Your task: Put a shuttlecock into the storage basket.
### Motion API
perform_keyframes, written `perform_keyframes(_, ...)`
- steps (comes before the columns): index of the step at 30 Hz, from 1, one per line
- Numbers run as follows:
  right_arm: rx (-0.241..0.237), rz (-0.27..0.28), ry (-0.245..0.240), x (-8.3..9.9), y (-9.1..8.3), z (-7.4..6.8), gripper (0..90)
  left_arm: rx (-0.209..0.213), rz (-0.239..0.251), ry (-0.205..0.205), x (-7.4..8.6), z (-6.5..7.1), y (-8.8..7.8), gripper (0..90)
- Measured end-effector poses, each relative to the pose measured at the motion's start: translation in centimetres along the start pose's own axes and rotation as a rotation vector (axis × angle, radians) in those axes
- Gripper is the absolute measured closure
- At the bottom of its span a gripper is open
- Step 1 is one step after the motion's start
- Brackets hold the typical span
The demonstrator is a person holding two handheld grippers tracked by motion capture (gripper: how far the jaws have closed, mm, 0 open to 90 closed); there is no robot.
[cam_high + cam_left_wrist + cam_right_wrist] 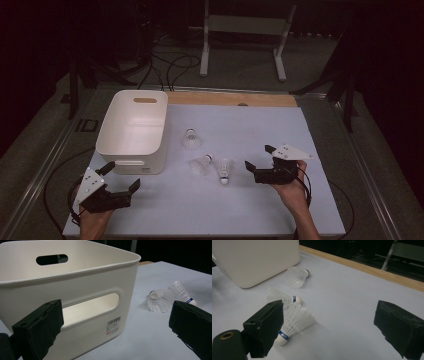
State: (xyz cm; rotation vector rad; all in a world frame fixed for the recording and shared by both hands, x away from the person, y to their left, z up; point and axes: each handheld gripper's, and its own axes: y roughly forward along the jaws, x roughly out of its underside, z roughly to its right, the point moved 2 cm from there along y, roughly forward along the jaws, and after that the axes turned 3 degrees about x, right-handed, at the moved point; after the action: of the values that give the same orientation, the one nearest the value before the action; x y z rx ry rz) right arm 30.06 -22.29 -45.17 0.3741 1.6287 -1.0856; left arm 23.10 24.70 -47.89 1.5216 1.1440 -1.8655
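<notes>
The nearest shuttlecock (225, 170) lies on its side close to the middle of the bench (260, 210), its long axis running roughly from the far edge toward the near edge, cork tip toward the near edge and feather skirt flaring toward the far edge. It is white, with a blue band just above the rounded cork, and its ribbed feathers spread into an open cone; in the right gripper view it (293, 322) lies just beside the left jaw. A second shuttlecock (201, 164) lies just beside it toward the bench's left edge, on its side with its cork toward the first. A third shuttlecock (190, 138) rests farther toward the far edge, near the white bin (133, 131), which stands on the left half of the bench with a slot handle in its wall. The right claw (259, 158) is spread wide with nothing between its jaws, near the first shuttlecock on the right-edge side. The left claw (120, 176) is likewise spread apart, near the bin's near wall at the bench's near left corner.
</notes>
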Motion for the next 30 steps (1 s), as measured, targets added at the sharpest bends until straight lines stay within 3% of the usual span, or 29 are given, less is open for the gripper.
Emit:
perform_keyframes(21,-0.019,-0.003,-0.018,-1.1,1.5,-0.6,9.0,-0.005,-0.003,0.007,0.0,0.0,-0.1,0.0)
perform_keyframes(29,-0.038,-0.01,-0.011,-1.4,2.2,-1.0,9.0,-0.005,-0.003,0.007,0.0,0.0,-0.1,0.0)
perform_keyframes(30,-0.058,-0.008,-0.011,-1.5,2.3,-1.1,9.0,-0.006,-0.003,0.007,0.0,0.0,-0.1,0.0)
